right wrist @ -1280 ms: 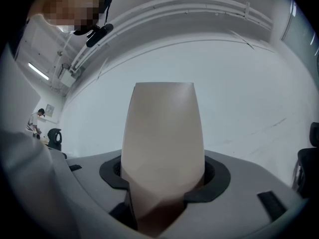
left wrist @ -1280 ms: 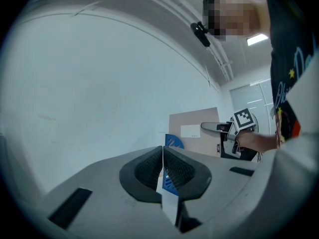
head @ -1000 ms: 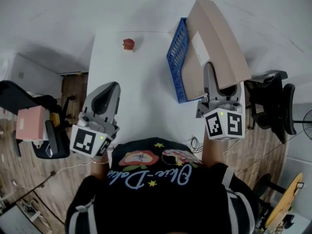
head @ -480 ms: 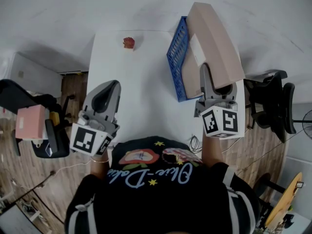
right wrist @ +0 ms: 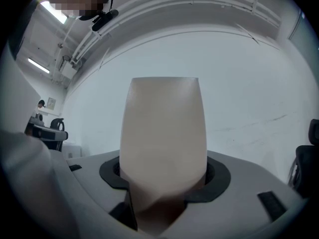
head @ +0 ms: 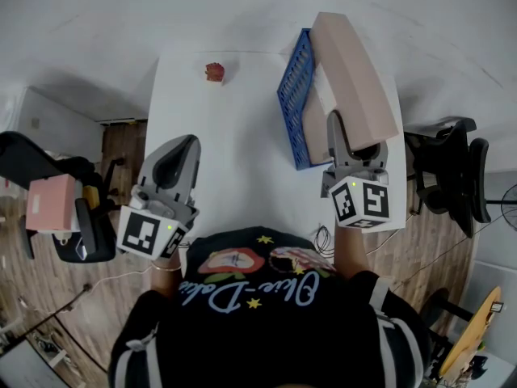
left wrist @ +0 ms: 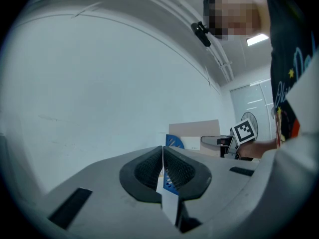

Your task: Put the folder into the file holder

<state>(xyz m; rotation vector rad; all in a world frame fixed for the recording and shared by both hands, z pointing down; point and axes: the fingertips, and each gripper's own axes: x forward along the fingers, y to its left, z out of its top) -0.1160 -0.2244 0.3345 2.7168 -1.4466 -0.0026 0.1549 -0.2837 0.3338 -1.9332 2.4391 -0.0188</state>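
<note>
Beige folder (head: 355,79): a thick, box-like item, raised off the bench (head: 242,168) and tilted. It leans along the right side of the file holder (head: 292,95). Its near end sits in the right gripper (head: 349,140). We cannot tell whether its far end has entered the holder.

Right gripper: near the holder's front right corner, jaws spread wide and clamped on the folder's spine end. The right gripper view shows the folder filling the space between the pads.

Left gripper (head: 182,148): well to the left of the holder, over the bench's near left edge. Its jaws are brought together and carry no part of the task.

File holder: blue mesh, standing at the bench's far right.

Small red object (head: 214,72): well left of the holder, at the far edge, not involved.

Risks, as we judge them:
- The grip is at one end only, so the folder's weight could swing it about the pads and let it slip.
- The folder's edge could catch on the mesh wall and push or tip the light holder, which nothing braces.
- The holder stands close to the bench's right edge, so a sideways shove could send it off.
</note>
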